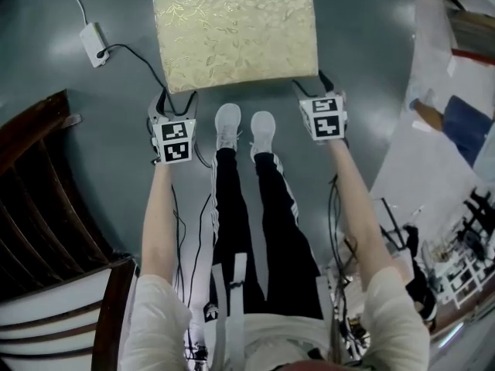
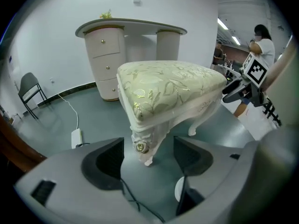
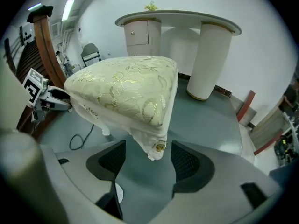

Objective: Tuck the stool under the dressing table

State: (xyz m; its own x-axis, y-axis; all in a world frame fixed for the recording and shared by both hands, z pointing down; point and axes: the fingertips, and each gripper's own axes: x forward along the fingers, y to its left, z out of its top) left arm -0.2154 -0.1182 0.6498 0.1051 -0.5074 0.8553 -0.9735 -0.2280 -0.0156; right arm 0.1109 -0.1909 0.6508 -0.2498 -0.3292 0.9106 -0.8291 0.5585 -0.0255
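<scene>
Both pairs of jaws stand wide apart and grip nothing. Your left gripper (image 2: 148,155) has the stool's near-left corner leg, with its carved rosette, between the pads but not touching them. Your right gripper (image 3: 148,160) frames the near-right corner the same way.

The stool (image 1: 236,29) stands on the grey floor (image 1: 371,45) straight ahead of you, its near edge just beyond your shoes (image 1: 228,126). The dressing table (image 2: 131,29) sits against the white wall, well apart from the stool, with open floor between them. The gap between its two pedestals faces the stool's far side.

To the stool's left a power strip (image 1: 94,43) lies on the floor, and its black cable (image 1: 143,60) runs in close to the near-left corner. Pale sheets (image 1: 418,161) cover the floor off to the right, and dark wooden slats (image 1: 39,199) stand at your left.

The pedestal at the left of the left gripper view holds drawers (image 2: 103,62), all shut, so their contents are hidden.
</scene>
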